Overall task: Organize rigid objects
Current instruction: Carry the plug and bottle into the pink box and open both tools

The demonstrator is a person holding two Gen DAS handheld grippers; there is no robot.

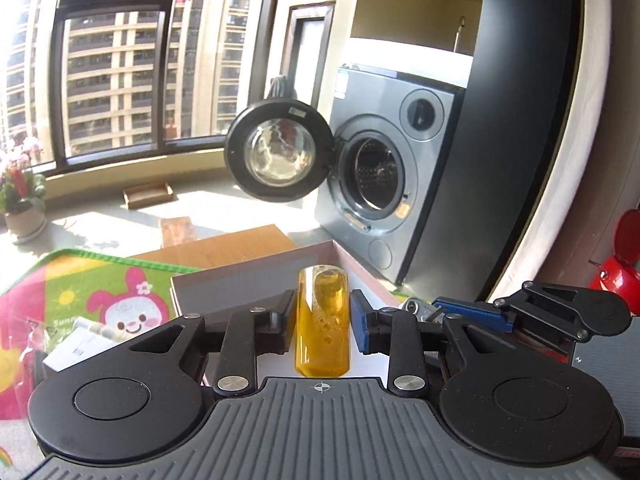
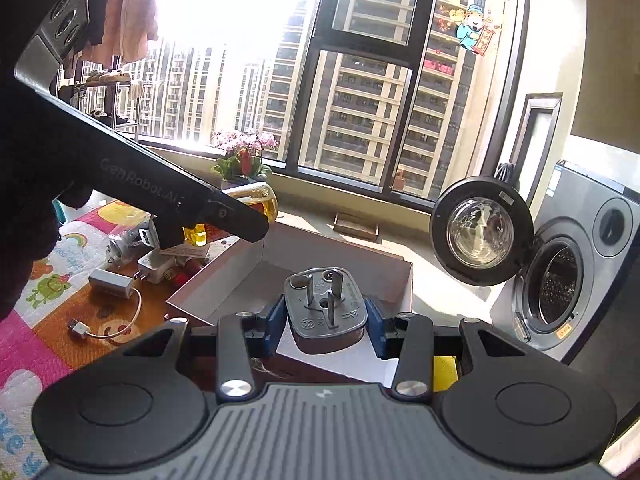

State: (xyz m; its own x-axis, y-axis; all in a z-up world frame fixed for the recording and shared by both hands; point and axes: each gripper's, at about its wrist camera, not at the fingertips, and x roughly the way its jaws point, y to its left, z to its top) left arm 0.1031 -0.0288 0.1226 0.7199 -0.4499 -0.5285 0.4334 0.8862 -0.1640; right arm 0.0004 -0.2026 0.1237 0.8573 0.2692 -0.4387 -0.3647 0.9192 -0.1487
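- Setting: a home, on a sunlit laundry balcony of a high-rise flat.
- Front-loading washing machine (image 1: pixel 384 176), door (image 1: pixel 278 150) swung open.
- Large windows (image 2: pixel 360 80) facing apartment towers.
- Clothes (image 2: pixel 128 12) hung to dry; potted orchid (image 2: pixel 244 156) on the sill.
- Cartoon play mat (image 1: pixel 100 300) on the floor.

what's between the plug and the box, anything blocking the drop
Nothing visible. The right gripper holds the plug just over the open box, whose floor ahead of it looks bare.
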